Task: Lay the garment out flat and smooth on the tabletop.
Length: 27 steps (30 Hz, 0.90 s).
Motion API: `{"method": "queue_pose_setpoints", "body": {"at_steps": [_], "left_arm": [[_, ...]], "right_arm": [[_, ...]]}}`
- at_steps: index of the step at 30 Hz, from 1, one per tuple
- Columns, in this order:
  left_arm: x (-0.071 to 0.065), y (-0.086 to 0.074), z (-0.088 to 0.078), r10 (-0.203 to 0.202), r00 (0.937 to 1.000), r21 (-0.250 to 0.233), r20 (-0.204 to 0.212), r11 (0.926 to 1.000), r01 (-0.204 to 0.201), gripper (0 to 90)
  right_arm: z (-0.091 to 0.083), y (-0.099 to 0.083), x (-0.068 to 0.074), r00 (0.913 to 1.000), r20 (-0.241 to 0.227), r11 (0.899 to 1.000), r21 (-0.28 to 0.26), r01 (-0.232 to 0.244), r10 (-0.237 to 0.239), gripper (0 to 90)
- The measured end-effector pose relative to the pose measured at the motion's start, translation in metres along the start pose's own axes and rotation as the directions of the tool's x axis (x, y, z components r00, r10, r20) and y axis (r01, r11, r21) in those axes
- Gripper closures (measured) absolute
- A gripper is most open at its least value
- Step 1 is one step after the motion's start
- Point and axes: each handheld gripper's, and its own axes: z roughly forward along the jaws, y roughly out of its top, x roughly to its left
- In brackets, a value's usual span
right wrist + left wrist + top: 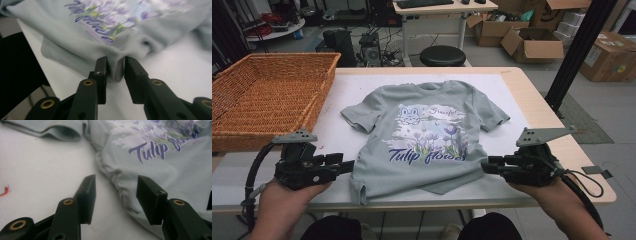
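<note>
T-shirt, pale grey-green, lies face up and mostly flat on the white table, hem toward the person, collar away. Soft, light, limp knit: I expect it to drape and bunch under any pull, and it is not fragile. Side seams near the hem, or the shoulders, look like the best places to take hold, pinching a fold rather than a single flat layer.

Print reads "Tulip flower" in purple script under a cartoon rabbit and tulips; a smaller word above the flowers is too small to read.

Left gripper: jaws apart, nothing pinched; the rumpled left edge of the shirt lies between and beyond them. Right gripper: jaws nearly together with a fold of the right edge between the pads; the grip looks loose.

Wicker basket sits at the table's left, near the sleeve but apart from it.
</note>
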Motion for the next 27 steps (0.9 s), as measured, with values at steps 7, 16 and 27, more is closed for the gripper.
{"method": "queue_pose_setpoints", "body": {"at_steps": [7,16,27], "left_arm": [[0.007,0.013,0.009,0.019,0.9988,-0.017,0.045,0.9997,-0.018,50.9],[0.025,0.023,0.009,0.015,0.9981,-0.034,0.060,0.9993,-0.013,50.9],[0.026,0.009,0.007,0.011,0.9989,-0.003,0.045,0.9999,-0.010,50.2]], "right_arm": [[0.031,0.026,0.001,0.9933,-0.092,0.997,0.010,0.072,-0.071,86.7],[0.104,0.113,-0.012,0.9836,-0.091,0.988,-0.027,0.154,-0.156,87.3],[0.158,0.117,-0.011,0.9917,-0.015,0.989,0.076,0.128,-0.128,69.8]]}}
